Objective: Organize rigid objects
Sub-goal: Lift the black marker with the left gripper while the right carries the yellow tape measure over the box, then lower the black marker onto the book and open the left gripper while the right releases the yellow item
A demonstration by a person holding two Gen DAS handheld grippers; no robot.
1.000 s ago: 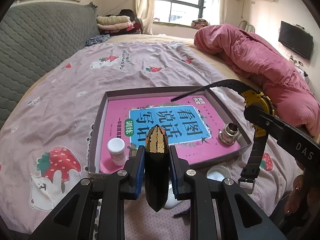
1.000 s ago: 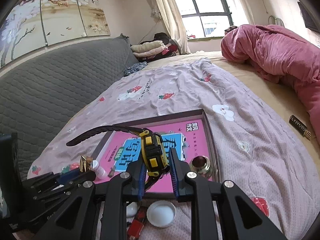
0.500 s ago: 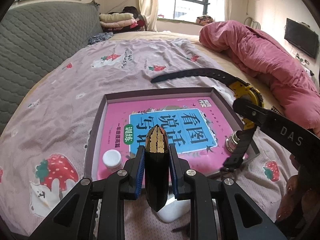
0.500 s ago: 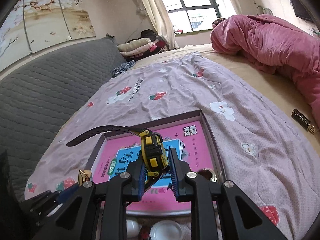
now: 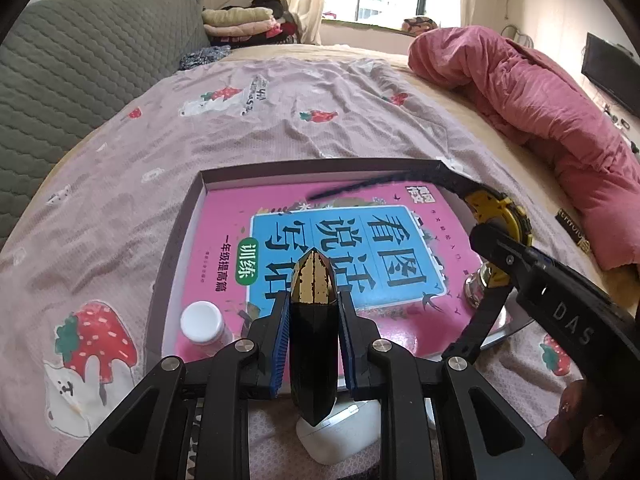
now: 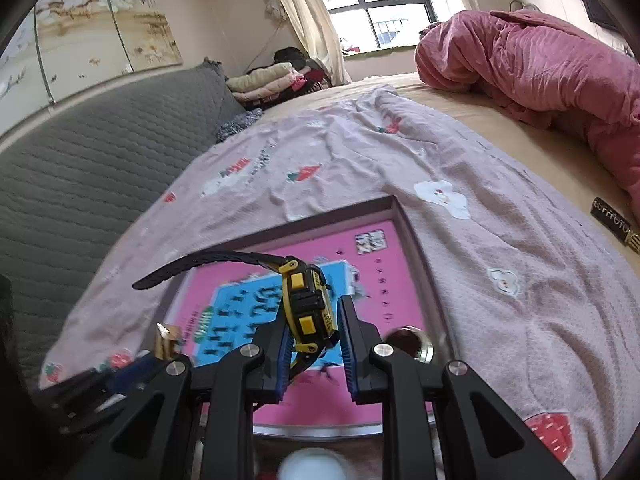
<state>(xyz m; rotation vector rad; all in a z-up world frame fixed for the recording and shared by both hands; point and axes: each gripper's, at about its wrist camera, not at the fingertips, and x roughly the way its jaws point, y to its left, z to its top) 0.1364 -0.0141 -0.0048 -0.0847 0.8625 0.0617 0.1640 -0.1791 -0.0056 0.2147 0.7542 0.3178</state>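
Note:
My left gripper [image 5: 313,300] is shut on a black faceted piece with a gold tip [image 5: 313,280], held over the near part of a shallow tray [image 5: 176,248] that contains a pink book [image 5: 340,240]. A white-capped bottle [image 5: 202,322] and a metal knob [image 5: 478,286] stand in the tray. My right gripper [image 6: 314,320] is shut on a yellow and black watch [image 6: 306,306], its strap curving left over the tray [image 6: 416,248]. From the left wrist view the watch [image 5: 500,216] hangs above the tray's right side.
The tray sits on a lilac strawberry-print sheet [image 5: 120,184] on a bed. A pink duvet [image 5: 540,112] lies at the right, a grey headboard [image 5: 80,64] at the left. A white case [image 5: 340,436] lies near my left gripper. A dark bar [image 6: 614,224] rests at the right.
Both grippers have moved forward and lower toward the tray, which now looks larger. The watch has come in over the tray's right side. Both grips are unchanged.

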